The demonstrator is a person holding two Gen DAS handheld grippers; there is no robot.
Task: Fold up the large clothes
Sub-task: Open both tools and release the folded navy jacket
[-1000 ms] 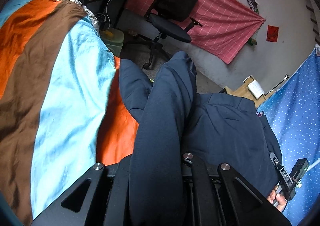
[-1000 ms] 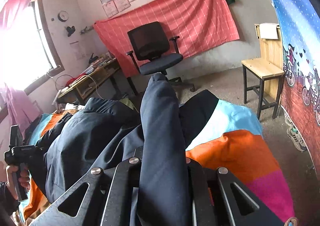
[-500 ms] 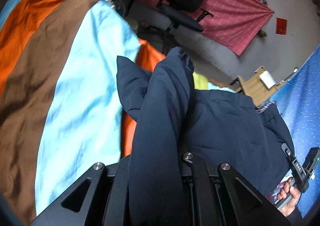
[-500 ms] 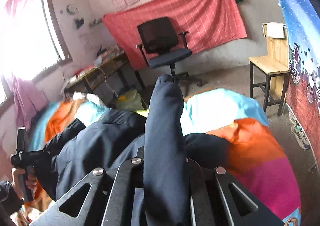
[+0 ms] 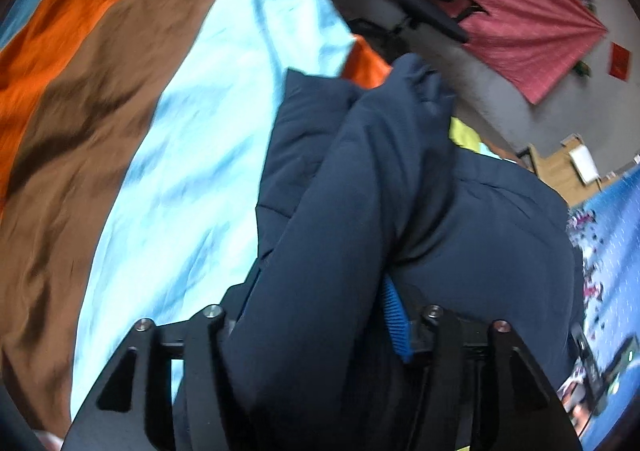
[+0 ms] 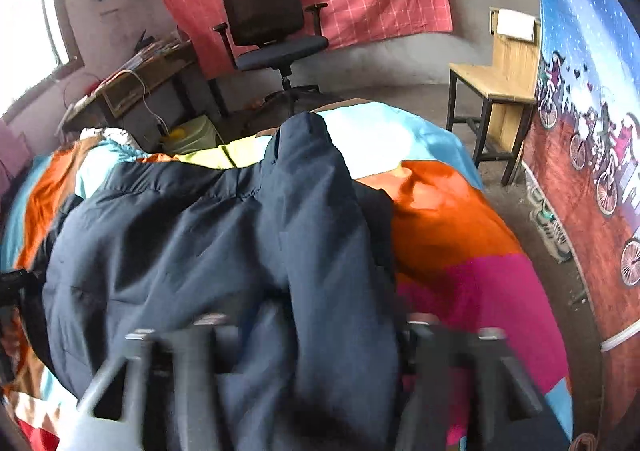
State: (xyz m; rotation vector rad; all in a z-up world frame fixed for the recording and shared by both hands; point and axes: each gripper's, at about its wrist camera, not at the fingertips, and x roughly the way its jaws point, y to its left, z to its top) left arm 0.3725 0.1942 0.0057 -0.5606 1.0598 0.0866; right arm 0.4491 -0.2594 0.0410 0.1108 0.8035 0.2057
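A large navy padded jacket [image 5: 472, 235] lies on a bed with a striped sheet [image 5: 168, 155] of orange, brown and light blue. My left gripper [image 5: 320, 335] has its jaws spread wide with a thick fold of the jacket lying between them; a blue pad [image 5: 394, 319] shows at the right finger. In the right wrist view the jacket [image 6: 168, 235] spreads over the bed [image 6: 452, 219]. My right gripper [image 6: 316, 343] also stands wide, with a jacket fold between the blurred fingers. The fingertips are hidden by fabric.
A black office chair [image 6: 276, 31] stands before a red cloth on the wall. A wooden chair [image 6: 500, 87] stands right of the bed, a cluttered desk [image 6: 132, 79] at left. A blue printed curtain [image 6: 588, 99] hangs at right. The other gripper's handle [image 5: 592, 367] shows low right.
Both grippers have opened from shut on the jacket folds and dropped lower toward the bed. The jacket has come down and spread over the sheet. Both views tilted and blurred with motion.
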